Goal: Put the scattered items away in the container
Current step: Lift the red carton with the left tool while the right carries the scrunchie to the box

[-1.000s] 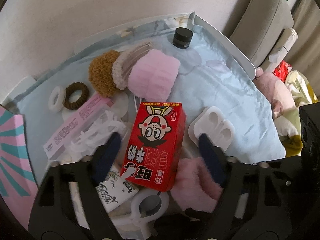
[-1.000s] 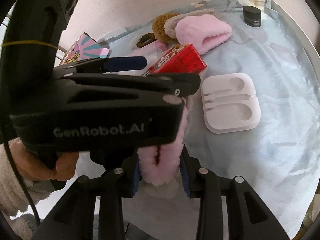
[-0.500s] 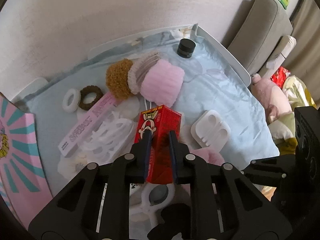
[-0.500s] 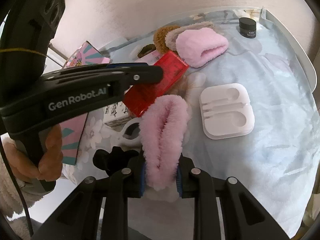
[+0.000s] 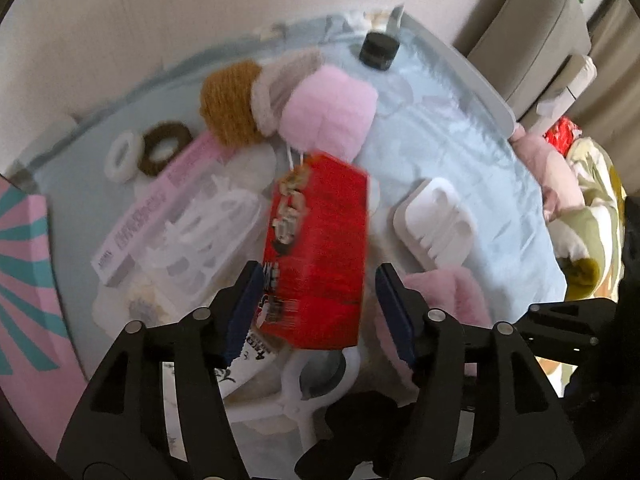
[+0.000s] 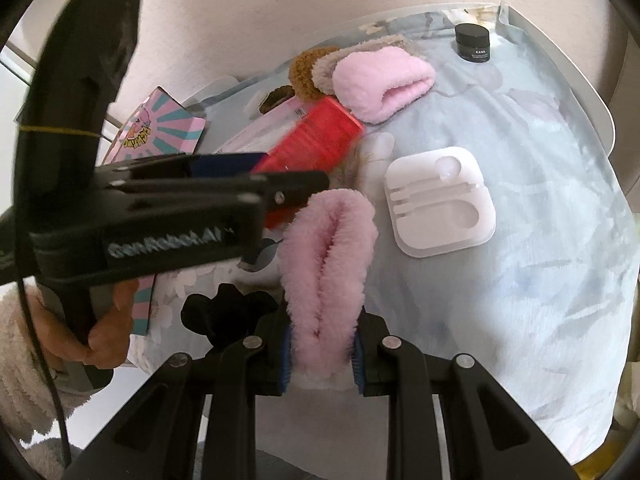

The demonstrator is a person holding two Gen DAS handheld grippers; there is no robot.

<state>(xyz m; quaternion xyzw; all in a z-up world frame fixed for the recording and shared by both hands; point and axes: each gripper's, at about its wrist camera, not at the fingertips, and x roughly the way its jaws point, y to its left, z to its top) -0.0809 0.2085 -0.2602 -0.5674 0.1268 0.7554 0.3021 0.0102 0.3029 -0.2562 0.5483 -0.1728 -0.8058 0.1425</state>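
A red milk carton [image 5: 316,256] is blurred and tilted between the jaws of my left gripper [image 5: 316,312]. Those jaws are opening, and a gap shows beside the right pad. Beneath it lies a pale translucent container [image 5: 120,320] with white clips [image 5: 208,232], a printed sachet and a white clip in it. In the right wrist view the carton [image 6: 316,140] pokes out past the left gripper's body. My right gripper [image 6: 320,356] is shut on a folded pink fluffy band [image 6: 328,256], which stands up from the blue cloth [image 6: 500,300].
On the cloth lie a white moulded tray [image 6: 440,200], a black jar [image 6: 473,42], a rolled pink towel [image 6: 380,80], a brown fluffy ball [image 5: 232,100], a brown scrunchie [image 5: 164,146], a white ring [image 5: 122,156] and a long pink box [image 5: 160,196]. A pink-and-teal box [image 6: 160,128] stands left. A hand [image 6: 108,332] holds the left gripper.
The left jaws closed on the red carton half a second ago and have now spread again, and the carton has tilted. The right jaws squeezed the pink band tighter and hold it.
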